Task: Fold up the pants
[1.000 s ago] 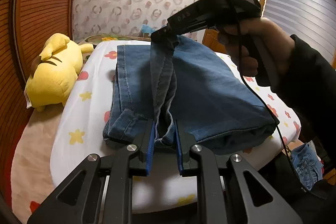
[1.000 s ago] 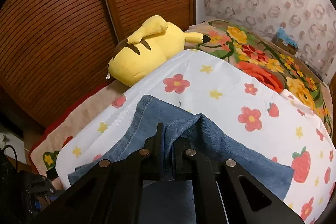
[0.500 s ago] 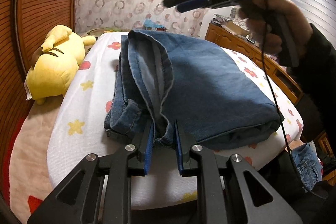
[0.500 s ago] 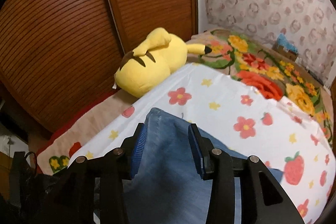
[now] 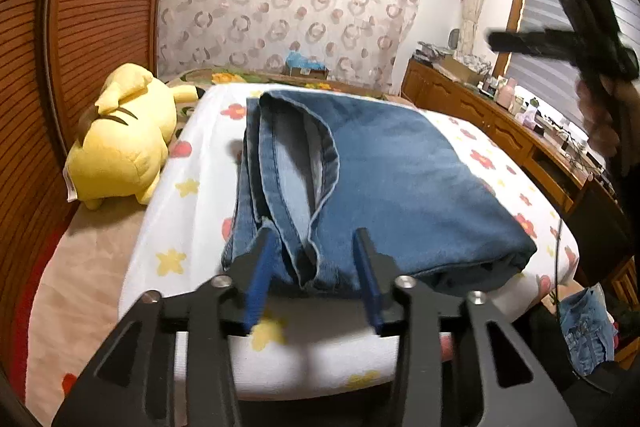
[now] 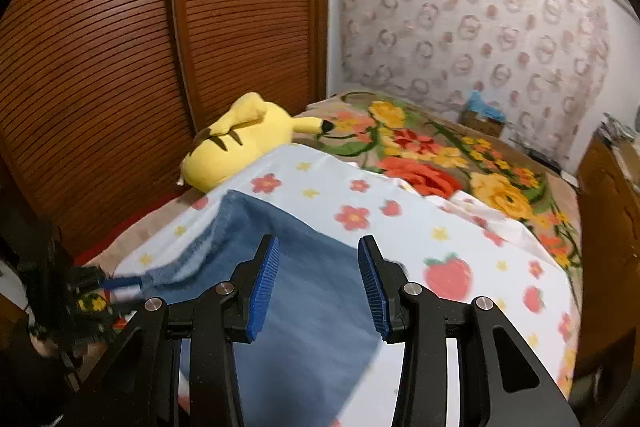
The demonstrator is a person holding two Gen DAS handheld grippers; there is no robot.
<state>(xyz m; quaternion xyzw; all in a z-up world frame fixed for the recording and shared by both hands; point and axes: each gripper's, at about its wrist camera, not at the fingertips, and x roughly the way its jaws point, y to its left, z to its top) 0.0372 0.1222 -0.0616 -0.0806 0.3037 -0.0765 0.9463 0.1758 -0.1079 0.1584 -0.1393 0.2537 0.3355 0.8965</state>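
Blue denim pants (image 5: pixel 384 187) lay folded on the flower-print bed (image 5: pixel 176 227) beside a yellow plush toy (image 5: pixel 120 147). The left hand-held gripper (image 5: pixel 316 267) was opening around their near edge, pads clear of the cloth. The right hand-held gripper (image 6: pixel 318 283) hovered above, parted and empty

Left gripper (image 5: pixel 312 267) jaws opening; right gripper (image 6: pixel 318 283) parted, raised.

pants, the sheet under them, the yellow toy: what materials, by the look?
Pants: blue denim, matte; paler inside face and stitched hems show at the folded edge.
Sheet: thin woven cloth, likely cotton, matte white with printed flowers and strawberries.
Toy: soft plush, short fuzzy pile, stuffed; probably synthetic.
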